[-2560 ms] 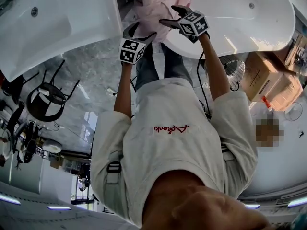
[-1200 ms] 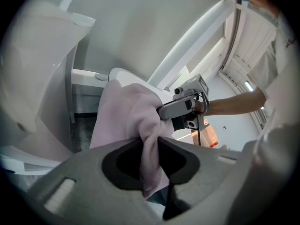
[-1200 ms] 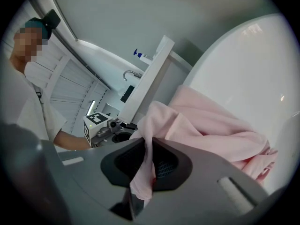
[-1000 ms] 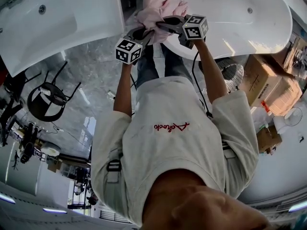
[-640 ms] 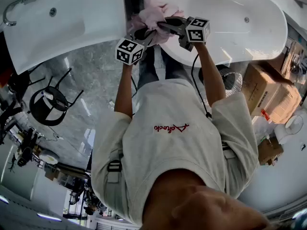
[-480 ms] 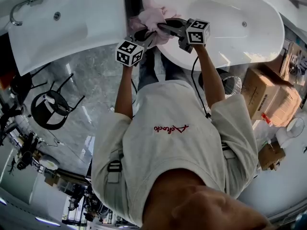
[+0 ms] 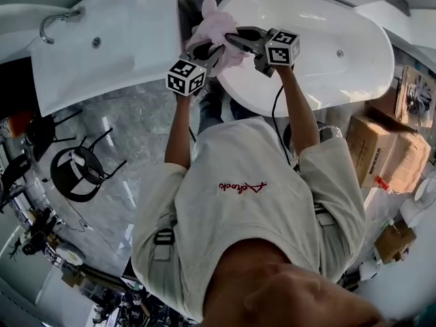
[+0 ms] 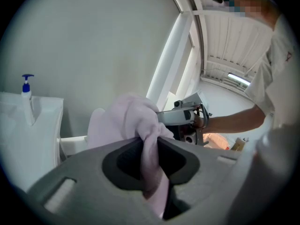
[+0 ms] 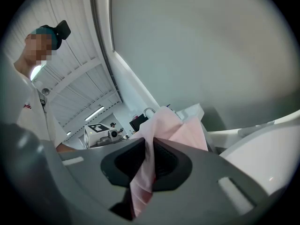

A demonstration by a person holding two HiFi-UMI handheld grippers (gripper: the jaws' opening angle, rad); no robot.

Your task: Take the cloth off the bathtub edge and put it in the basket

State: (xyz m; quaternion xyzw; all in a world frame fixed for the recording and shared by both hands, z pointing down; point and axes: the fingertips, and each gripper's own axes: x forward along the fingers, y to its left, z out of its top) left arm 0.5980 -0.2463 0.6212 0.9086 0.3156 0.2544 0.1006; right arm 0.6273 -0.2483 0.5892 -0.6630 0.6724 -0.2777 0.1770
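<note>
Left gripper view, pink cloth (image 8: pixel 140 125) pinched between closed jaws, right likewise

Head view: bright, even overhead light, with strong wide-angle bending towards the edges. The white bathtub (image 7: pixel 340 33) is close to overexposed and holds little shadow. The glossy floor (image 7: pixel 129 128) carries pale streaks of reflected light. The person (image 7: pixel 286 295) blurs at the bottom edge, nearest the lens. Left gripper view and right gripper view: circular fields with black corners. A ceiling strip light (image 8: pixel 236 78) (image 9: pixel 93 112) glows in each, and the grey wall (image 8: pixel 93 46) is softly lit. The left gripper (image 8: pixel 149 146) and right gripper (image 9: pixel 151 149) are out of focus. The cloth (image 8: pixel 136 118) is sharper, with shaded folds.
</note>
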